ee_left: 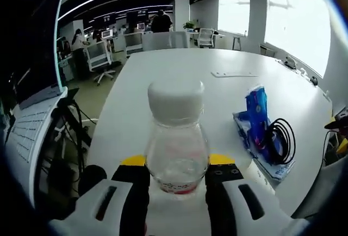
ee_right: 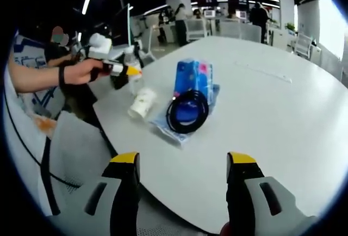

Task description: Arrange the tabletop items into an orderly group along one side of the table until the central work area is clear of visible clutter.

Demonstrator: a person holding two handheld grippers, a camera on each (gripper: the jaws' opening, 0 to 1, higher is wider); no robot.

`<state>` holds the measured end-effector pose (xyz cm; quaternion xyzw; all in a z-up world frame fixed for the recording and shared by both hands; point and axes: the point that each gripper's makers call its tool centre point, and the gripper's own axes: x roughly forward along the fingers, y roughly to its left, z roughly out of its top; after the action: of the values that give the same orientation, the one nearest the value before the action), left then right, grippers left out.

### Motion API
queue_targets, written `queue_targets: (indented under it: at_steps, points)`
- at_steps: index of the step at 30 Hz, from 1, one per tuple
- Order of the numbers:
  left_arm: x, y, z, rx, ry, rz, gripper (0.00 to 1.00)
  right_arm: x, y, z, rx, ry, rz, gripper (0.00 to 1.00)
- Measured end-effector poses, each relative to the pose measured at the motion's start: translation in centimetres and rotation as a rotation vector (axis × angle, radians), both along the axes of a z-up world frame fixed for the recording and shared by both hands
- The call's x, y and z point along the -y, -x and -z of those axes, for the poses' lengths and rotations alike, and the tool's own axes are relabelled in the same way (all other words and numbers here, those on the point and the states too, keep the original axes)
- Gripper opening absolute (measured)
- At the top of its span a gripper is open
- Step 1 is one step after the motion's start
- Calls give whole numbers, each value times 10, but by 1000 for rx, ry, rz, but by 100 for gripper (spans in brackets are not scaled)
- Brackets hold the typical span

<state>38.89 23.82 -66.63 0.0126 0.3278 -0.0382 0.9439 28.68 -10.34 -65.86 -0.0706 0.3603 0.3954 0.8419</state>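
Left gripper (ee_left: 176, 184) clamps a clear bottle (ee_left: 177, 138) at the bench (ee_left: 179, 67) edge; right gripper (ee_right: 182, 184) hangs open, empty. A slack grip could drop the bottle.

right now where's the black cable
The coiled black cable lies on the blue packet near the table's edge, right of the bottle in the right gripper view; the left gripper grips that bottle.

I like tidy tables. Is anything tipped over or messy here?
Yes. A white paper cup lies on its side near the table edge, beside the blue packet with a black cable coil on it. The clear bottle stands upright.
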Motion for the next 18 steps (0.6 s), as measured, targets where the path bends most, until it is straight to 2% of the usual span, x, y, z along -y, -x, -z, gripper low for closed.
queue_targets:
  at_steps: [8, 18]
  points:
    - [-2, -26, -3, 21, 21, -36, 39, 3, 2, 6, -21, 14, -5, 63]
    - [-1, -56, 3, 38, 17, -60, 39, 18, -1, 8, -45, 31, 3, 63]
